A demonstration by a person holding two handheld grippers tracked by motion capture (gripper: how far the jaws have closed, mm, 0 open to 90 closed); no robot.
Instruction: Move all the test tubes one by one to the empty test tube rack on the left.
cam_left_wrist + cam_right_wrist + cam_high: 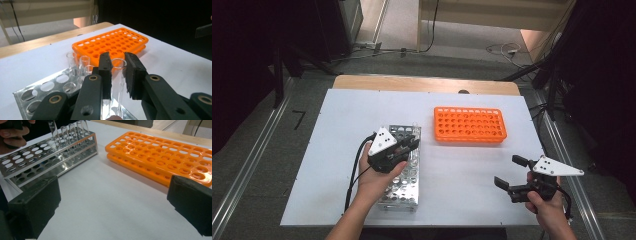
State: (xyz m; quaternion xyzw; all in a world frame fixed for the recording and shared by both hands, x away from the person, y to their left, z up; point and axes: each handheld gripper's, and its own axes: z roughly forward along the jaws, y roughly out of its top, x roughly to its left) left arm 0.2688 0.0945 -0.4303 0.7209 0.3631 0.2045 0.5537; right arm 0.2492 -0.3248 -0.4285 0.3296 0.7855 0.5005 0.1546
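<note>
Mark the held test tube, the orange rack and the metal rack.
held test tube point(117, 82), left gripper view, glass wall between the fingers.
orange rack point(470, 124), high view, middle of its holed top.
metal rack point(32, 157), right gripper view, holed top plate.

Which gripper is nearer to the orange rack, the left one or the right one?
The left gripper looks slightly nearer: it is over the metal rack, just left of the orange rack. The right gripper hovers open nearer the table's front edge.

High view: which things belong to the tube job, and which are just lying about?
In the job:
- left tool, shut on a glass tube
- metal rack with more tubes
- orange rack, empty

Lying about:
- right tool, open, holding nothing
- cables on the floor
</note>
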